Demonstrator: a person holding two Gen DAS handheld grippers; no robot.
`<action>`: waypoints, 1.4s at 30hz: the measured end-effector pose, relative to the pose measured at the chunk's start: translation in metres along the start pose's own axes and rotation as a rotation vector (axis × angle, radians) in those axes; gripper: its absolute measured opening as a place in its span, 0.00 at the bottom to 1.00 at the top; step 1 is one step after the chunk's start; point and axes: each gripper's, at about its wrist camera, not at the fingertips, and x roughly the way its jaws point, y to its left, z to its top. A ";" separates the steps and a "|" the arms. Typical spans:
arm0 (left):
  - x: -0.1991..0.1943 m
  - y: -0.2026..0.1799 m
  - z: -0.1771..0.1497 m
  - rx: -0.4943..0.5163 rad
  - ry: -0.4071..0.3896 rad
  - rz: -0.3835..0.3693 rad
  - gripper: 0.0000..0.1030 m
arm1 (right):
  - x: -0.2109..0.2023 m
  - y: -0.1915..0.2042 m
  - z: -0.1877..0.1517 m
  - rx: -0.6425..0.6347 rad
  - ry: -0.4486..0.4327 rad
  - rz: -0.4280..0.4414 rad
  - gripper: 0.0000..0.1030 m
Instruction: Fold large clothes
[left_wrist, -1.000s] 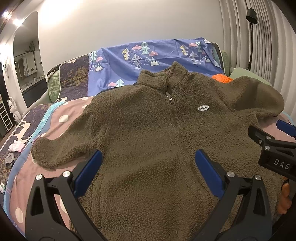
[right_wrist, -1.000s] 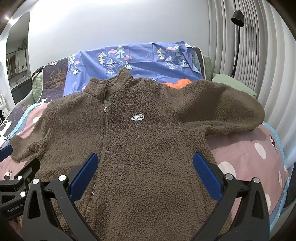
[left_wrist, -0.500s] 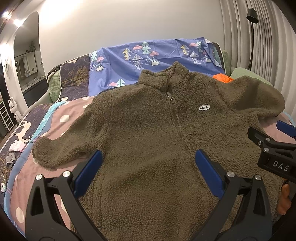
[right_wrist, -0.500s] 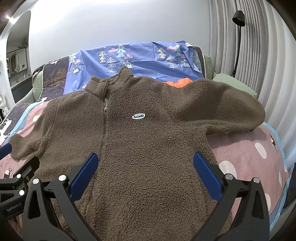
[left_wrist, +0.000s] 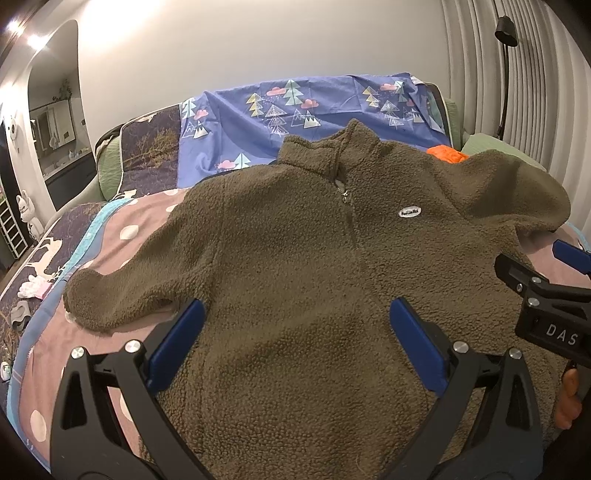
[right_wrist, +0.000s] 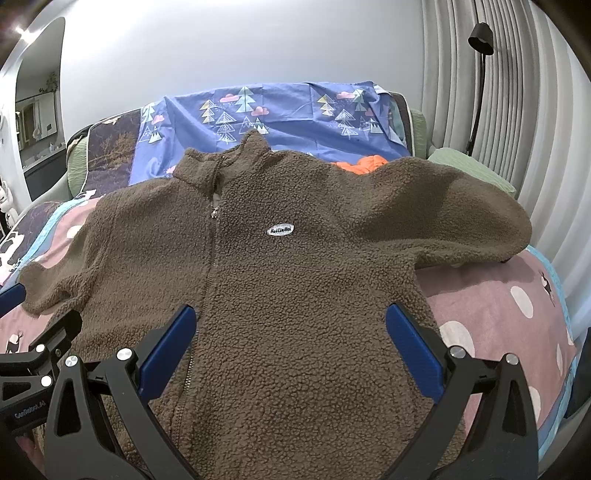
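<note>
A brown fleece zip jacket (left_wrist: 295, 258) lies face up and spread flat on the bed, collar at the far end; it also fills the right wrist view (right_wrist: 288, 280). Its left sleeve (left_wrist: 122, 291) bends toward the near left. Its right sleeve (right_wrist: 461, 221) stretches to the far right. My left gripper (left_wrist: 295, 321) hovers open and empty over the lower left of the jacket. My right gripper (right_wrist: 288, 325) hovers open and empty over the lower right; it also shows at the right edge of the left wrist view (left_wrist: 546, 295).
The bed has a pink dotted cover (right_wrist: 498, 302) and a blue tree-print sheet (left_wrist: 314, 107) at the head. An orange cloth (right_wrist: 362, 164) and a green pillow (right_wrist: 472, 166) lie behind the jacket. A floor lamp (right_wrist: 480, 74) stands by the curtain. Small white items (left_wrist: 35, 288) lie at the left edge.
Both grippers have drifted very slightly; the jacket has not moved. Both stay open.
</note>
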 end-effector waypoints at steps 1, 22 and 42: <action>0.000 0.001 -0.001 -0.002 0.001 0.000 0.98 | 0.000 0.000 0.000 -0.001 0.000 0.000 0.99; 0.004 0.002 -0.003 -0.006 0.012 0.008 0.98 | -0.001 0.004 -0.001 -0.021 0.004 -0.004 0.99; 0.021 0.035 -0.015 -0.081 0.108 0.090 0.98 | 0.018 0.042 -0.025 -0.113 0.166 0.109 0.99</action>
